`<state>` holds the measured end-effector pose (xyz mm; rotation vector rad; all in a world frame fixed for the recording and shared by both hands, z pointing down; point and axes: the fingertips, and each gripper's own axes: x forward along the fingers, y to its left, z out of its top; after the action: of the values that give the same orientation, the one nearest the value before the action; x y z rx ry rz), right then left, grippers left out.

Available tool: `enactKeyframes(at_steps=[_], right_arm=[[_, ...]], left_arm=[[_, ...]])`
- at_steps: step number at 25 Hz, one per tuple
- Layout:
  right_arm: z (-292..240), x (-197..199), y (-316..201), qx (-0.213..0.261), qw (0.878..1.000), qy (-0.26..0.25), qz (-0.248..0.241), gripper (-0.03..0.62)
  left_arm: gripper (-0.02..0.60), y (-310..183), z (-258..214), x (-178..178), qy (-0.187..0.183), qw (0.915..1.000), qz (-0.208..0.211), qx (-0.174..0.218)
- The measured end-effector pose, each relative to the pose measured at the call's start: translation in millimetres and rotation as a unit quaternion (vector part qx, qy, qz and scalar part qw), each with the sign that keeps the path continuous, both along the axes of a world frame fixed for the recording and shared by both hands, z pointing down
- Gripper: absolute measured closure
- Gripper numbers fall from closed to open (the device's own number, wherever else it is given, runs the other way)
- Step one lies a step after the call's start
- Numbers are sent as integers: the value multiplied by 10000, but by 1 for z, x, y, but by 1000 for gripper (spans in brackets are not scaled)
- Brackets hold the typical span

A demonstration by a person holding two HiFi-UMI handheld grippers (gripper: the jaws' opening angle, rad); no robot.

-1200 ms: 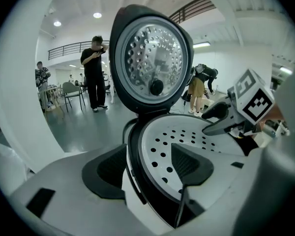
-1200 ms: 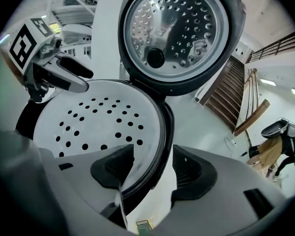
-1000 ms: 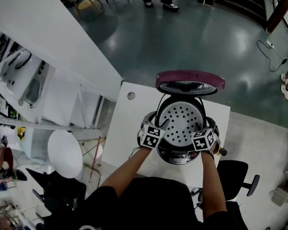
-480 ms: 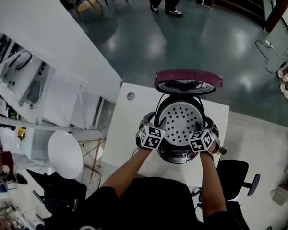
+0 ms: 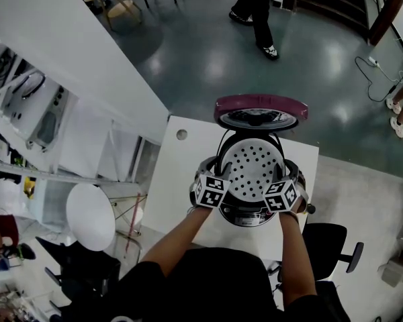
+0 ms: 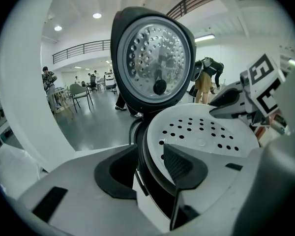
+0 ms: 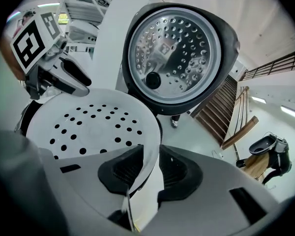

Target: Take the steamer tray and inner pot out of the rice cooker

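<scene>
The rice cooker (image 5: pixel 248 215) stands on a white table with its maroon lid (image 5: pixel 258 107) swung up at the back. The white perforated steamer tray (image 5: pixel 252 166) lies in its mouth and hides the inner pot. My right gripper (image 7: pixel 151 154) has just been closing, and its pads now pinch the tray's (image 7: pixel 88 119) right rim. My left gripper (image 6: pixel 150 150) has also just been closing. It straddles the tray's (image 6: pixel 206 132) left rim: the inner pad lies on the tray, and a dark gap shows at the outer pad. Both grippers flank the tray, left (image 5: pixel 223 178) and right (image 5: pixel 282 180).
The white table (image 5: pixel 178 173) reaches left of the cooker, with a small round hole near its far corner. A black office chair (image 5: pixel 329 243) stands right of me. A round white stool top (image 5: pixel 91 213) is at the left. A person (image 5: pixel 258 12) walks on the dark floor beyond.
Both grippers have drawn in against the tray's rim. The tray's right side sits slightly higher. The person at the back has walked to the right.
</scene>
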<state>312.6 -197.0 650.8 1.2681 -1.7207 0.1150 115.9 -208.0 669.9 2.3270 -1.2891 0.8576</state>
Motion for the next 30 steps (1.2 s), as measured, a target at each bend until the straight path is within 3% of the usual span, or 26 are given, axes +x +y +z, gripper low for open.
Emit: enactKeyframes(at_steps=[9,21,30], right_arm=[[-26,-7,0,360,9992,-169,52,514],[-64,-20,23,817,9955,-383,-279,517],[-86,-58,36,980,9909,-765,-522,519]], left_arm=[[501,9,-16,-3,83,9999,-122,79],[514,44,-65,-17,168,9969,-592,485],[522,70,-107,-57,334,9905,-1035,839]])
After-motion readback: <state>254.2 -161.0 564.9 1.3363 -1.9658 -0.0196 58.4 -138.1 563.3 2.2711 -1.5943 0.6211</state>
